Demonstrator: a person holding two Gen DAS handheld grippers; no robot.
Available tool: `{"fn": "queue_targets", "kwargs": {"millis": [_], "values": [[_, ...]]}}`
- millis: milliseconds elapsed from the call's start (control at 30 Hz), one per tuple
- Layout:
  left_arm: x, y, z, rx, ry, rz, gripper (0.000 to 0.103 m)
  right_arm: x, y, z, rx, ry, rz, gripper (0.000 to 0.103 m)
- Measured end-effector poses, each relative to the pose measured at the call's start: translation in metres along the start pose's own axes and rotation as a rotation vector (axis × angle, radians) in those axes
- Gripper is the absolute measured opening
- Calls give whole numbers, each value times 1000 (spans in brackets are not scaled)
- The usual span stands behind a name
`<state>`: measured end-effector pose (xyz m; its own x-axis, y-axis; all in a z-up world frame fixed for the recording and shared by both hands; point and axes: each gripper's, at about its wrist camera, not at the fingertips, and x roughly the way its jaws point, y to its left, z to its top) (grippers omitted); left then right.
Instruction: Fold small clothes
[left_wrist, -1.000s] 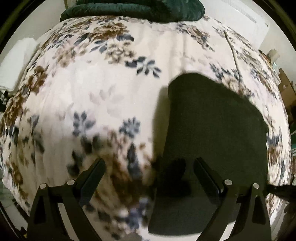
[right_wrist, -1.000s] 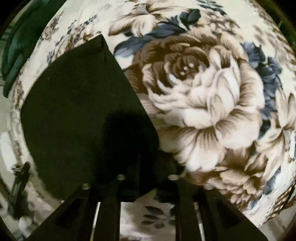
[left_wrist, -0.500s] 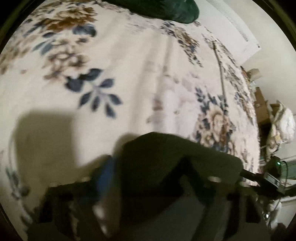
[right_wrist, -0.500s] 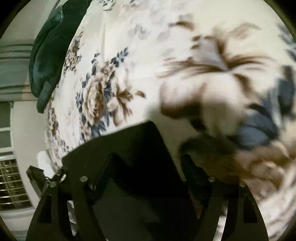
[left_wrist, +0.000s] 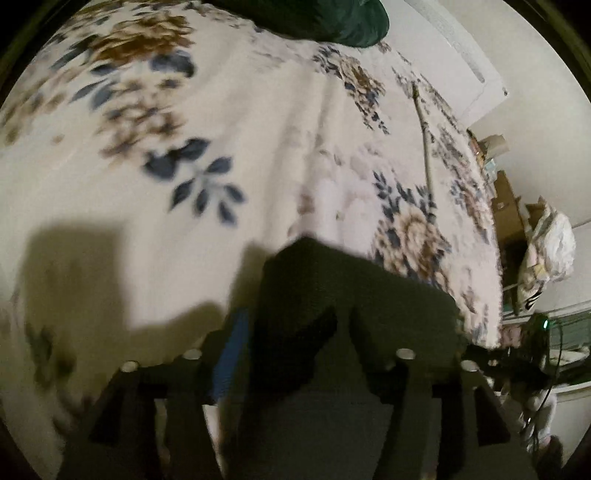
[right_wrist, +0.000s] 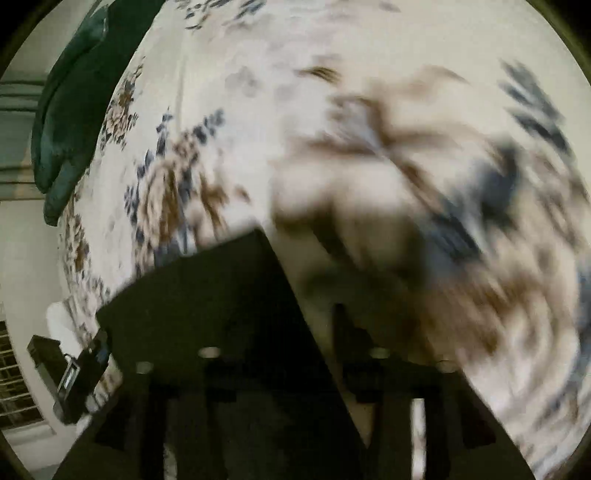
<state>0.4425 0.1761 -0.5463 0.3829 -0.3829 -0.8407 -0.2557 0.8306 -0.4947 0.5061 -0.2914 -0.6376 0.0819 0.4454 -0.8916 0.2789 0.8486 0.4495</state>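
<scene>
A small dark garment (left_wrist: 354, 295) lies folded on the floral blanket (left_wrist: 221, 129) and fills the lower middle of the left wrist view. My left gripper (left_wrist: 295, 332) sits over its near edge with the cloth between its fingers, jaws wide. In the right wrist view the same dark garment (right_wrist: 207, 302) covers the lower left. My right gripper (right_wrist: 295, 332) is low over its edge, the left finger hidden against the dark cloth. The view is blurred, and whether either gripper pinches the cloth is unclear.
A dark green blanket (left_wrist: 332, 22) is bunched at the far end of the bed, also seen in the right wrist view (right_wrist: 66, 110). Boxes and white bags (left_wrist: 546, 254) stand beside the bed's right edge. A white wall lies beyond.
Both grippers have dropped low and swung forward over the garment's near edge. The right gripper's jaws have spread apart from nearly shut. The garment now looks smaller and foreshortened.
</scene>
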Motion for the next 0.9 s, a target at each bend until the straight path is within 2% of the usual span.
{"fn": "queue_targets", "kwargs": {"millis": [67,167,233,300,333,367,400,467,567,667,733,800,867,900], "values": [[-18,6,-21,-13,-9,2,61,-14,-18,-33,21,30,15,51],[-33,13,-52,-27,-10,58,61,-17,-45,-76,109,71,54,52],[-36,17,-68,-52,-4,87,61,-4,-56,-100,189,110,126,52],[-35,22,-83,-84,10,89,61,10,-59,-112,231,127,142,52],[-31,23,-90,-100,24,97,61,15,-56,-117,238,114,129,48],[-28,23,-94,-107,37,97,61,18,-51,-120,230,90,126,20],[-26,22,-97,-111,44,96,61,19,-41,-125,202,68,105,8],[-24,17,-103,-107,49,90,61,2,-28,-134,179,-16,31,4],[-23,6,-105,-70,57,78,61,-27,-32,-143,207,-90,-14,3],[-19,0,-103,-50,59,66,61,-16,-47,-148,226,-43,-76,3],[-17,0,-99,-38,58,67,61,4,-50,-148,186,41,-76,5],[-15,1,-95,-30,55,64,61,8,-48,-141,123,72,-91,16],[-13,5,-92,-24,50,41,61,-5,-55,-133,108,30,-65,57],[-11,7,-89,-21,49,24,62,-11,-60,-130,115,13,-31,63]]}}
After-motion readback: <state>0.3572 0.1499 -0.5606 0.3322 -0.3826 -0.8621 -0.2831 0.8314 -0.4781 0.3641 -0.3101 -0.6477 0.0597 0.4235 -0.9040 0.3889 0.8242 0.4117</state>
